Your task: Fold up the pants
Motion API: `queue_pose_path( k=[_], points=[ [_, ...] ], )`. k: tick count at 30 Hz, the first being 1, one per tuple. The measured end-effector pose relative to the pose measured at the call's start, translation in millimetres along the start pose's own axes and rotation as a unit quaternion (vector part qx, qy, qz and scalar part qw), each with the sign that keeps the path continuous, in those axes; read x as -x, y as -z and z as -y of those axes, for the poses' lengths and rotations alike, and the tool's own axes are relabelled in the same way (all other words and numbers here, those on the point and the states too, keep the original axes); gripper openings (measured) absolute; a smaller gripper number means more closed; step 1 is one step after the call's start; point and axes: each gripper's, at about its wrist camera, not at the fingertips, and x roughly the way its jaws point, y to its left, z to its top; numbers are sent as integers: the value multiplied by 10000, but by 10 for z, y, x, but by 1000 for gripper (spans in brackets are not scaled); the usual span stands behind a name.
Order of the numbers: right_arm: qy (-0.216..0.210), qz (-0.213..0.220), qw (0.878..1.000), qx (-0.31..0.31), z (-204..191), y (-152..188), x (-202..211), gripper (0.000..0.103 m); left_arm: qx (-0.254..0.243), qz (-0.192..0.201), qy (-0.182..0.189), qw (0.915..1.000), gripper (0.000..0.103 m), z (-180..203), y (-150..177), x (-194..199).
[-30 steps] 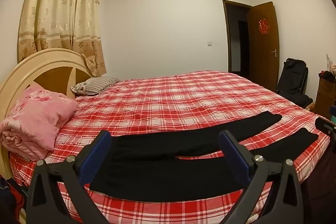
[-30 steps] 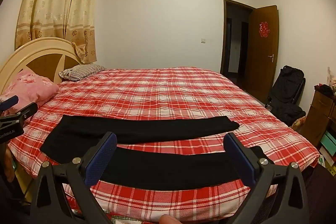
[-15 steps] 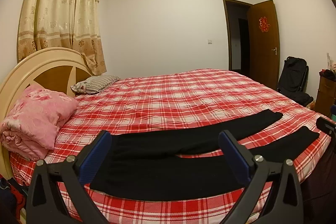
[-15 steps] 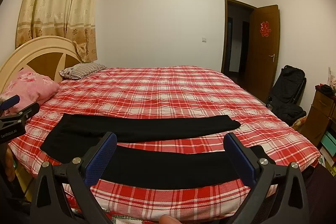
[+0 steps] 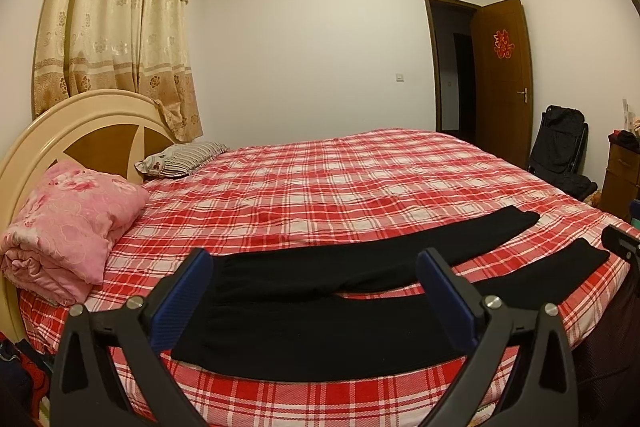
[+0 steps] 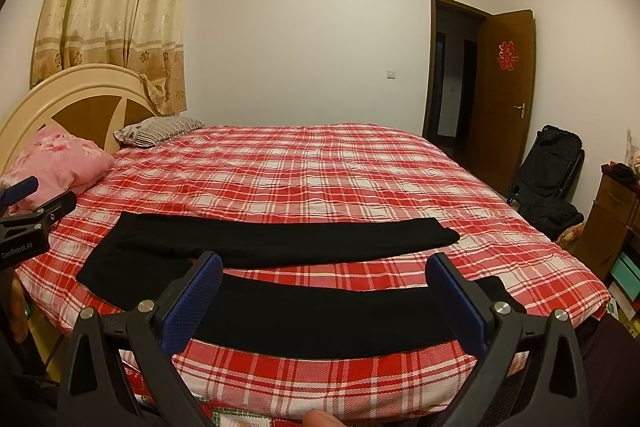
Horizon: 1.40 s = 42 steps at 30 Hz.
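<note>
A folded pink quilt (image 5: 68,227) sits at the left edge of the frame against the cream headboard (image 5: 80,131), with a striped pillow (image 5: 182,158) farther back along the same side. At the right edge of the left wrist view stand a black folded stroller (image 5: 560,151) and a brown cabinet (image 5: 620,183). None of these lies on or touches the pants; the cloth between the grippers and the pants is bare.

The bed (image 5: 340,179) fills the middle of both views under a red and white checked cover. Behind it are a plain white wall, a beige patterned curtain (image 5: 116,27) at upper left, and an open brown door (image 5: 504,75) with a red ornament at right.

The black pants (image 5: 320,315) lie flat along the near edge of the bed, low in the frame. Their long axis runs left to right: the waist is at the left, and the two legs stretch toward the right, spread apart in a narrow V with a strip of checked cover between them. In the right wrist view the pants (image 6: 280,243) show the same layout, the near leg just behind the fingers.

The left gripper (image 5: 314,301) is held wide open above the waist end, gripping nothing. The right gripper (image 6: 326,301) is also wide open and empty, over the near leg. A fingertip (image 6: 318,419) shows at the bottom edge of the right wrist view.
</note>
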Motion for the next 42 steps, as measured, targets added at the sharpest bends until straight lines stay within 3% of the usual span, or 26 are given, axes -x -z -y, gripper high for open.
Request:
queue_pose_path(
  k=[42],
  points=[
    [-19, -121, 9999, 103, -51, 45, -56, 102, -20, -93, 8, 10000, 103, 0, 27, -47]
  ],
)
